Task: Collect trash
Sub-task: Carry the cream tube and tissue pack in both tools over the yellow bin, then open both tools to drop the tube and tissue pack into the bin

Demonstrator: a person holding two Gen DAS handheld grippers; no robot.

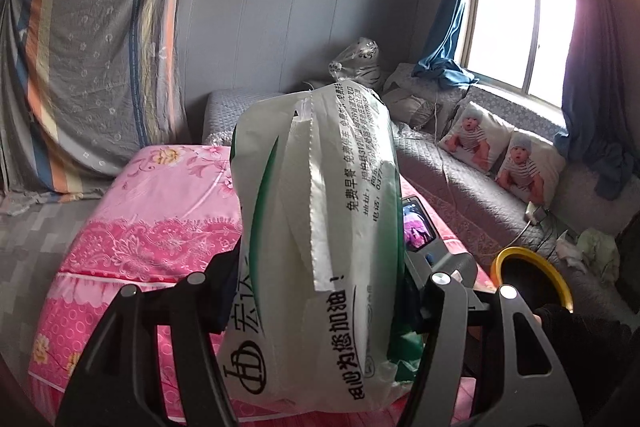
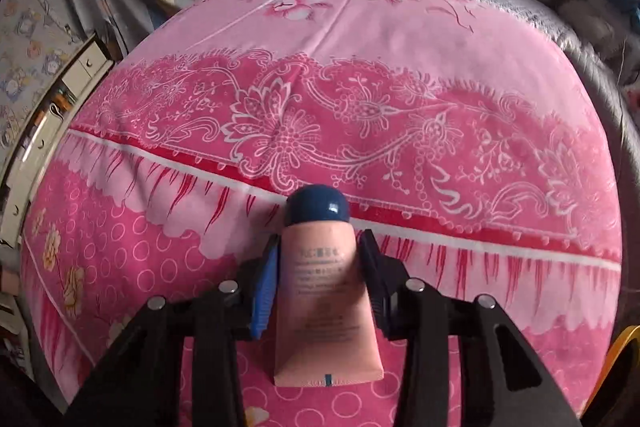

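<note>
The left gripper (image 1: 320,291) is clenched on a white packet (image 1: 320,227), lifted above the pink bed (image 1: 152,227). The right gripper (image 2: 318,267) grips a pink tube (image 2: 326,307). Both pieces seem collected; dropping them into the yellow-rimmed bin (image 1: 532,281) remains.

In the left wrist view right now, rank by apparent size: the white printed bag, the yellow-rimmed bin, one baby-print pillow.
1. White printed bag, largest, though it sits between the left gripper fingers, so nearness inflates it.
2. Yellow-rimmed bin and baby-print pillow: look alike; unranked.
</note>
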